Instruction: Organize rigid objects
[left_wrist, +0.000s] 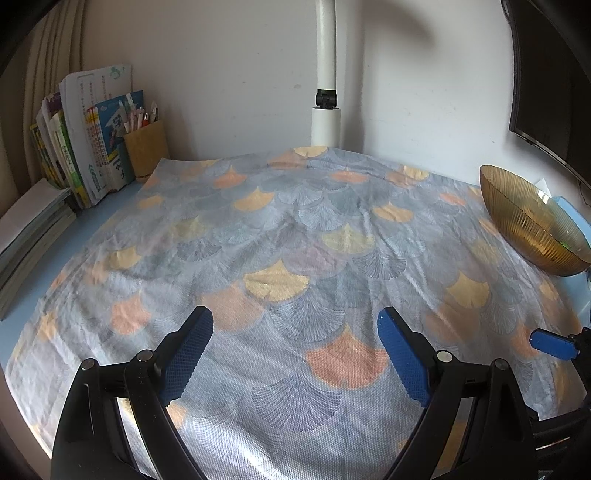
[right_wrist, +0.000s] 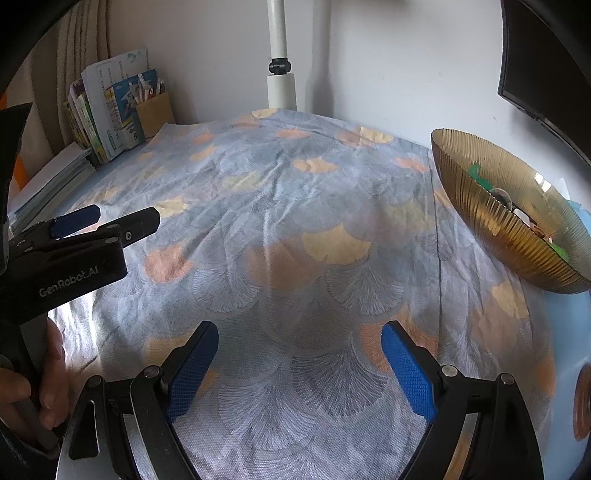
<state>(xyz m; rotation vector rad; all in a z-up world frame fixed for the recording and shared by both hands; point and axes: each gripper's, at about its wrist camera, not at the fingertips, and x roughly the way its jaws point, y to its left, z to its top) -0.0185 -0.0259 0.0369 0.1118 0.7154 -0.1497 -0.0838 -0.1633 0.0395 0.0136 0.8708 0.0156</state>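
Both grippers, left and right, hang spread wide and empty over the patterned cloth; the ribbed amber bowl, holding small items, sits at the cloth's right edge

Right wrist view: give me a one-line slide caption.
Right gripper open and empty over the ginkgo-print cloth, amber ribbed bowl at right, left gripper at left.

Black tongs, blue textured pads, silver screws, "GenRobot.AI" lettering.
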